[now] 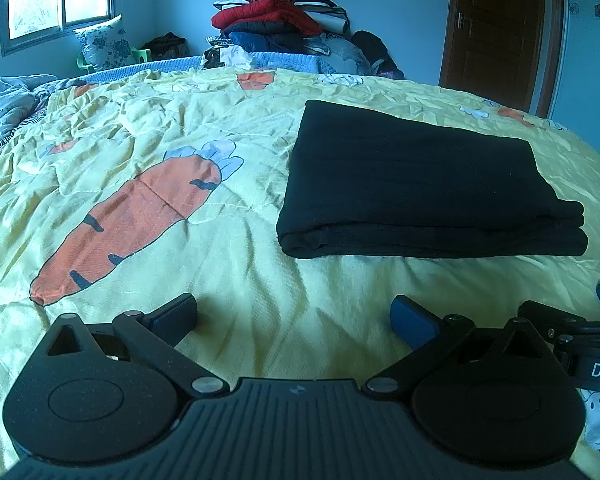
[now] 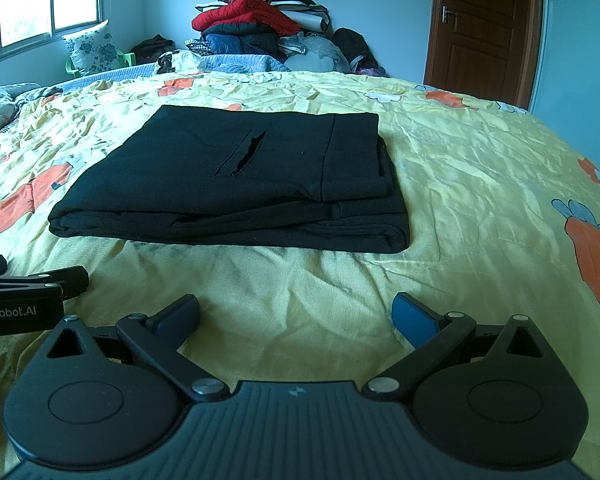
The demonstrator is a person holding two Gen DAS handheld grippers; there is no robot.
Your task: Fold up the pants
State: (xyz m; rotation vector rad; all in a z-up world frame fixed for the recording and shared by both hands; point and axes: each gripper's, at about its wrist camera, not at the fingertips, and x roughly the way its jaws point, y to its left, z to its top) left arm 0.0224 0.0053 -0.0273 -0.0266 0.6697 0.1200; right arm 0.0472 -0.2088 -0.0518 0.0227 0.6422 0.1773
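Note:
The black pants (image 1: 420, 184) lie folded into a flat rectangle on the yellow carrot-print bedspread (image 1: 260, 280). In the right wrist view the pants (image 2: 236, 184) show a slit pocket on top. My left gripper (image 1: 294, 316) is open and empty, low over the bedspread, short of the pants' near left corner. My right gripper (image 2: 296, 316) is open and empty, just in front of the pants' near edge. Each gripper shows at the edge of the other's view: the right one (image 1: 580, 328) and the left one (image 2: 28, 280).
A tall pile of clothes (image 1: 284, 16) stands past the far end of the bed. A rumpled quilt (image 1: 4, 108) lies at the left. A floral pillow on a green chair (image 1: 104, 44) sits under the window. A brown door (image 1: 496, 28) is at the right.

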